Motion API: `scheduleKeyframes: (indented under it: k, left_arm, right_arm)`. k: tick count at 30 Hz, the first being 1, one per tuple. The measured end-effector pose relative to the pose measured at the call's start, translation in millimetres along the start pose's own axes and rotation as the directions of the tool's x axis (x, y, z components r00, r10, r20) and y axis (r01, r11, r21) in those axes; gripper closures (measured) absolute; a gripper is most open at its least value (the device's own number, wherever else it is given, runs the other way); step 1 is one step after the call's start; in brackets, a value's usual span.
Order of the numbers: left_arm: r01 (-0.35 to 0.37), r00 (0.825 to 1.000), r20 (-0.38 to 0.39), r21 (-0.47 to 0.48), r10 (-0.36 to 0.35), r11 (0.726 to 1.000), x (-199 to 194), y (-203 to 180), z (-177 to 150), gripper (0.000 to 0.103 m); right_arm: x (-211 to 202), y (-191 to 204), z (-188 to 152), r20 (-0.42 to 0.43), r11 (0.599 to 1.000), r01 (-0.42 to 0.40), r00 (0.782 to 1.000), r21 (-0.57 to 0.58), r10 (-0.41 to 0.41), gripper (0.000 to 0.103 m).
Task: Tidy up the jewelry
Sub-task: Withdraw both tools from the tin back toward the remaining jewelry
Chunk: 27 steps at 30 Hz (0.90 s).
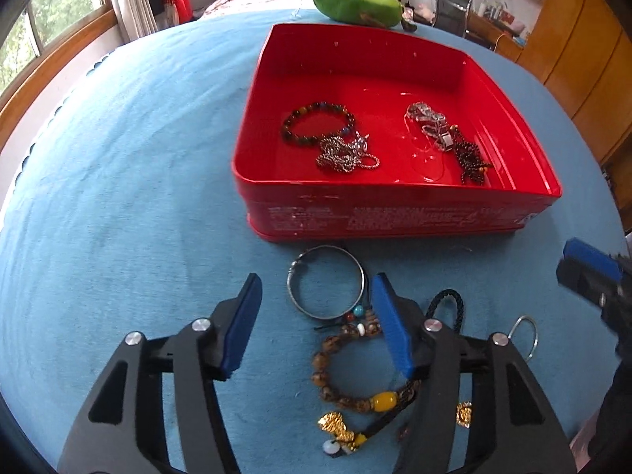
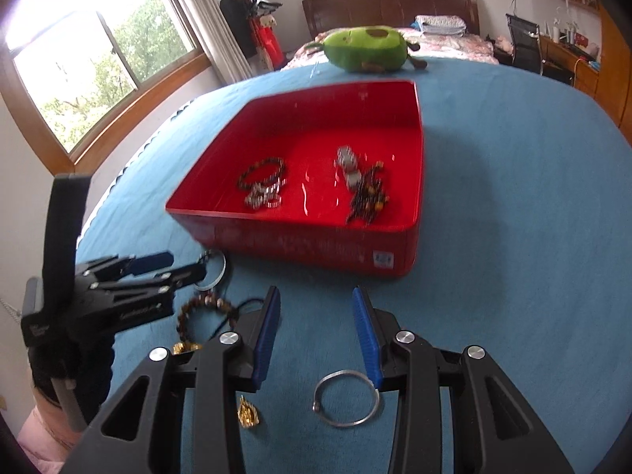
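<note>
A red tin (image 1: 355, 217) (image 2: 296, 241) stands on the blue bedspread and holds a beaded bracelet (image 1: 316, 122), silver chains (image 1: 343, 154) and a dark bead string (image 1: 470, 158). In front of it lie a silver bangle (image 1: 328, 280), a brown bead bracelet (image 1: 347, 379) with a yellow bead, a black cord (image 1: 446, 308) and a gold pendant (image 1: 335, 426). My left gripper (image 1: 316, 280) (image 2: 189, 264) hangs open above the bangle and bracelet, gripping nothing. My right gripper (image 2: 316, 296) (image 1: 588, 272) is open over bare cloth, with a second silver bangle (image 2: 347, 399) and a gold pendant (image 2: 247, 414) below it.
A green avocado plush (image 1: 355, 0) (image 2: 367, 49) lies beyond the tin. The bed's headboard (image 2: 387, 8), windows on the left and a desk with a chair (image 2: 525, 43) at the right ring the room. The blue bedspread (image 1: 138, 158) stretches left of the tin.
</note>
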State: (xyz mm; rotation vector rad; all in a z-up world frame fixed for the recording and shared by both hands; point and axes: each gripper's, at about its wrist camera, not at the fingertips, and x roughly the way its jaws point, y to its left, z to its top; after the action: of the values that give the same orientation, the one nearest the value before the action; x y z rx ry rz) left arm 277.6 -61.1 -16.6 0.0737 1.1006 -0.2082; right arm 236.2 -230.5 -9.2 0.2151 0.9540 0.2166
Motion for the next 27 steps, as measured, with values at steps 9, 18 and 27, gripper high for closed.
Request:
scheduleKeyframes:
  k: [9,18,27]
  left_arm:
    - [-0.018,0.999,-0.046,-0.034,0.016,0.999,24.9,1.1,5.6,0.041]
    - [-0.045,0.999,-0.031,0.001,0.045,0.999,30.7,-8.6,5.5,0.054]
    - [-0.015,1.0,-0.021,0.008,0.016,1.0,24.7,-9.3,-0.7,0.055]
  right_arm:
    - [12.1,-10.1,-17.4,-0.05,1.0,-0.001,0.999,0.013,0.001,0.063]
    - [14.1,-4.6,-21.4,-0.057,1.0,-0.011,0.998,-0.007,0.011,0.063]
    - [11.8,-8.4,-28.3,-0.05,1.0,0.015,0.999,0.01,-0.014,0.055]
